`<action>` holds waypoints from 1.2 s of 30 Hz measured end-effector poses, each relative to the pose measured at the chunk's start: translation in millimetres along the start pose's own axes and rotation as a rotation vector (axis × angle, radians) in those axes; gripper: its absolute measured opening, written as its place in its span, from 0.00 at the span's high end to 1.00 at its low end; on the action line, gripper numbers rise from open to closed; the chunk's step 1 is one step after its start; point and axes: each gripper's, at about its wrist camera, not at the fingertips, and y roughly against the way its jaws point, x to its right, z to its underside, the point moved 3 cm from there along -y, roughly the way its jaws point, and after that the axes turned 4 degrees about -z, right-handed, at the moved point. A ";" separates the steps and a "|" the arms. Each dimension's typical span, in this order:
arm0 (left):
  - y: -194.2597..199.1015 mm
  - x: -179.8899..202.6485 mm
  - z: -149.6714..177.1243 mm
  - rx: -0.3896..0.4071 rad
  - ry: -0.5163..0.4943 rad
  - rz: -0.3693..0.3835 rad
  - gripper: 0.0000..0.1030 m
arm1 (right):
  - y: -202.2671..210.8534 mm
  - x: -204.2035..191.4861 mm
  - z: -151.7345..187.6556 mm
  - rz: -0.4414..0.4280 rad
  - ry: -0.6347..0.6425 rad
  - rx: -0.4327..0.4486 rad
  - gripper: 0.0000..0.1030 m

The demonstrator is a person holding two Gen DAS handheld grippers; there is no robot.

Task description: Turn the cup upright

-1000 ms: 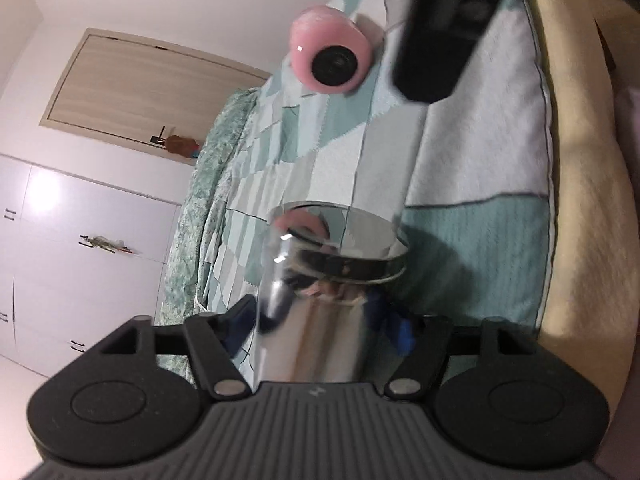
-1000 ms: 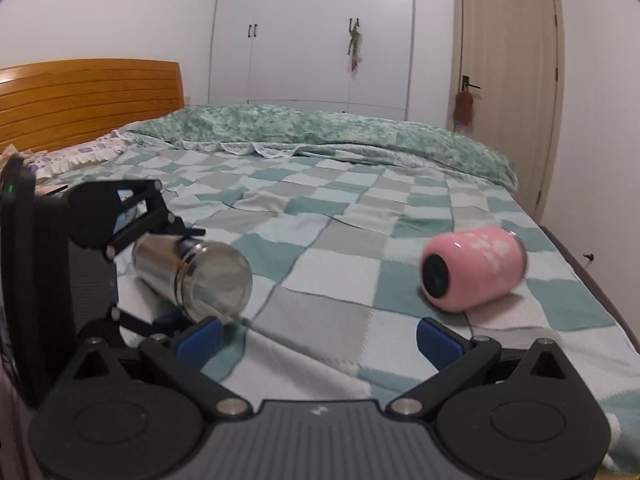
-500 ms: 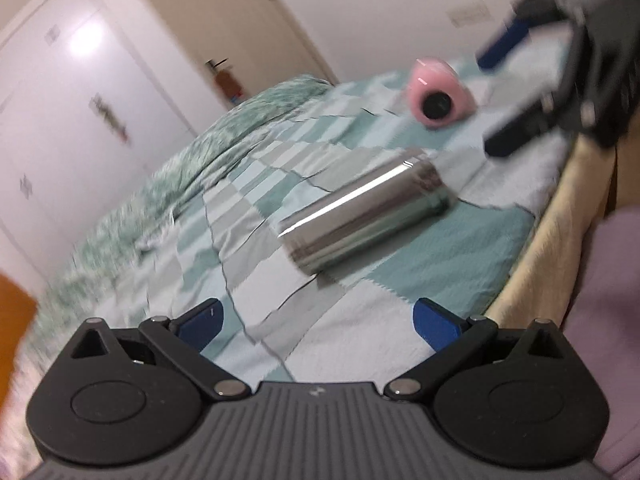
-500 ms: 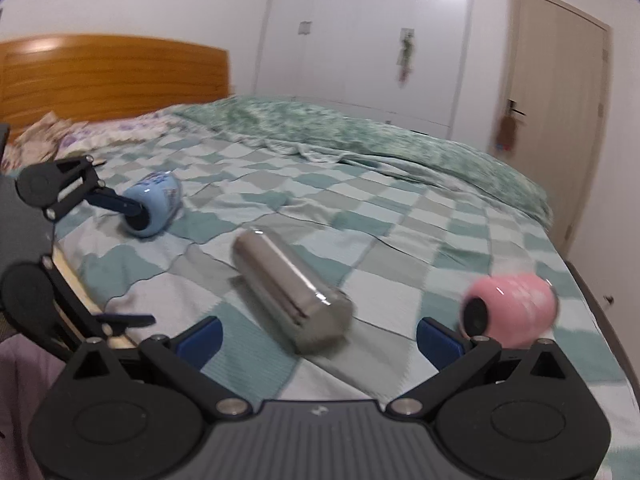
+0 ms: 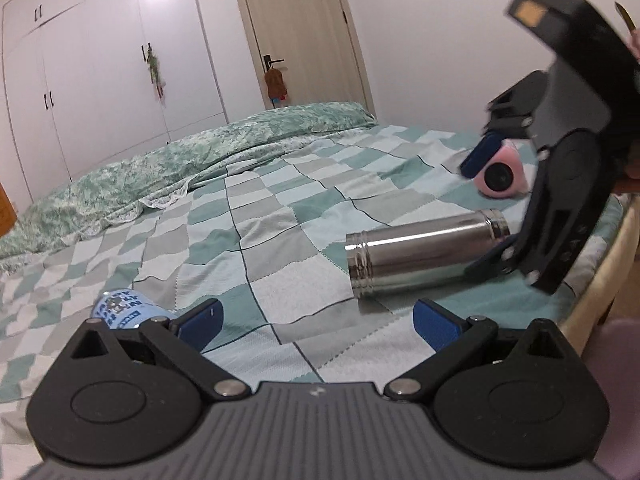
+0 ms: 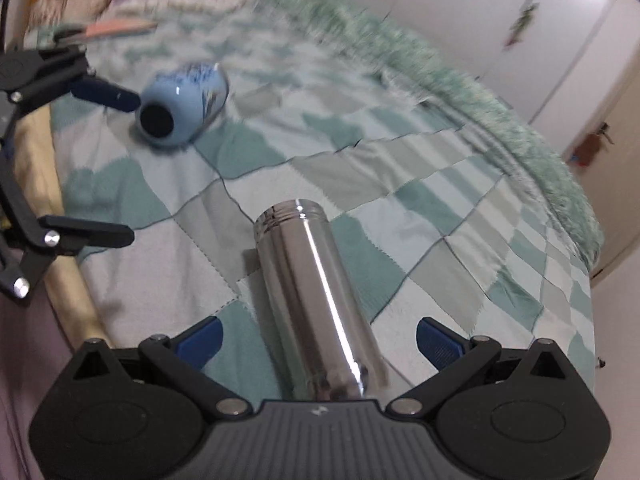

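Note:
A shiny steel cup (image 5: pixel 424 254) lies on its side on the checked bedspread (image 5: pixel 260 208), also seen in the right wrist view (image 6: pixel 316 292). My right gripper (image 6: pixel 318 338) is open, its blue pads either side of the cup's near end without touching; it shows in the left wrist view (image 5: pixel 480 208) over that end. My left gripper (image 5: pixel 316 320) is open and empty, back from the cup, and appears at the left in the right wrist view (image 6: pixel 128 168). A pink cup (image 5: pixel 502 176) and a light blue cup (image 6: pixel 180 106) also lie on their sides.
The bed's front edge (image 6: pixel 60 240) runs close to both grippers. A rumpled green blanket (image 5: pixel 180 164) lies across the far side. White wardrobes (image 5: pixel 100 72) and a door (image 5: pixel 296 32) stand behind. The light blue cup sits by my left finger (image 5: pixel 120 308).
My left gripper let go of the steel cup, which now lies on its side, and drew back. My right gripper swung in over the cup's near end.

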 end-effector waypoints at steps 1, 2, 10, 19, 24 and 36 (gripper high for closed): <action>-3.3 -1.3 0.4 0.001 0.008 0.002 0.00 | -6.5 1.6 -5.7 -0.019 0.002 -0.017 0.00; -6.8 -2.0 1.4 0.002 0.012 0.002 0.00 | -13.7 3.8 -11.0 -0.038 0.006 -0.033 0.01; -16.5 -14.8 5.1 0.002 0.037 0.003 0.00 | -74.2 30.7 -24.6 -0.188 -0.167 -0.200 0.32; -7.0 -26.2 10.4 0.002 0.098 0.021 0.00 | -41.3 27.8 20.6 -0.216 -0.749 -0.134 0.36; -5.7 -33.1 16.2 -0.028 0.183 0.042 0.00 | -24.8 8.0 47.8 -0.232 -1.002 -0.029 0.38; -2.4 -40.3 19.9 -0.059 0.241 0.038 0.00 | -12.6 -19.8 46.2 -0.101 -0.958 0.040 0.39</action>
